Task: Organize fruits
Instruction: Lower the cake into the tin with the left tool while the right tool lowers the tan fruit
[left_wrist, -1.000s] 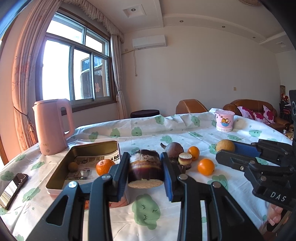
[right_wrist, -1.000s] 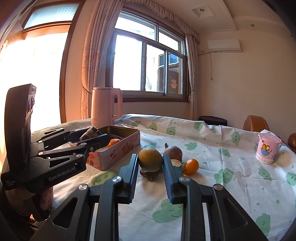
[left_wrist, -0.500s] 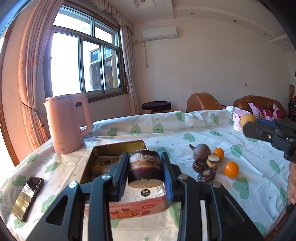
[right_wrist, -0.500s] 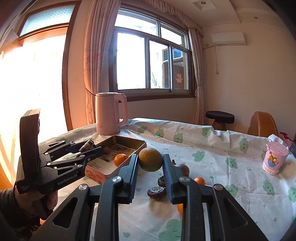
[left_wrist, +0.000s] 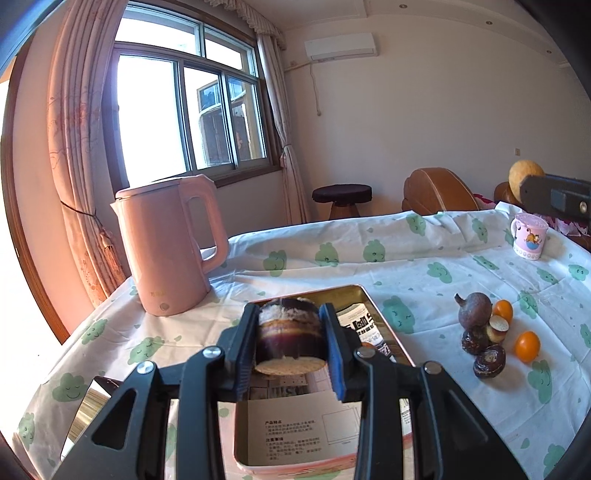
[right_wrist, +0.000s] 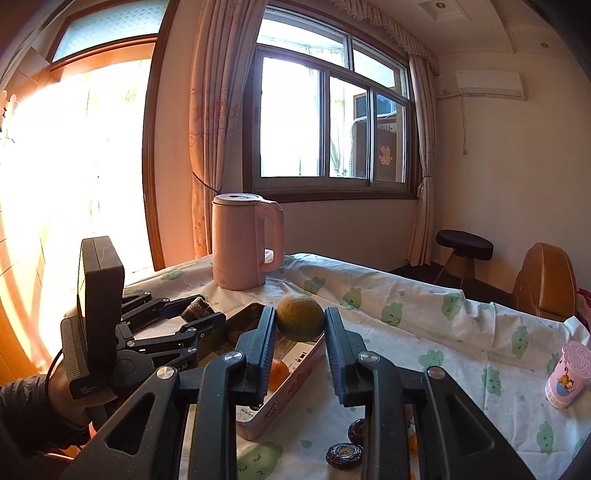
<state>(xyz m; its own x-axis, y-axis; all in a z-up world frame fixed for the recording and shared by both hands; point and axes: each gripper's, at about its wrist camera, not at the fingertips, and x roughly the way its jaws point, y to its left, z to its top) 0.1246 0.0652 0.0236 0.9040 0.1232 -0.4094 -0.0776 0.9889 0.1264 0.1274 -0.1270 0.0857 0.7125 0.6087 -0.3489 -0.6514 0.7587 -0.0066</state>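
Purple cane piece (left_wrist: 290, 334) and yellow-green fruit (right_wrist: 300, 317) now above tin (left_wrist: 384, 328).

Pink electric kettle (left_wrist: 168, 247): upright near the far left corner of the table (left_wrist: 461, 269), handle facing right
Pink cartoon mug (left_wrist: 529, 236): upright near the far right edge
Phone (left_wrist: 88, 406): flat by the near left edge
Cloud-print tablecloth (left_wrist: 332, 258): covers the table
Dark round stool (left_wrist: 341, 194), brown leather chair (left_wrist: 439, 192): beyond the far edge
Curtained window (left_wrist: 192, 110), wall air conditioner (left_wrist: 340, 46)
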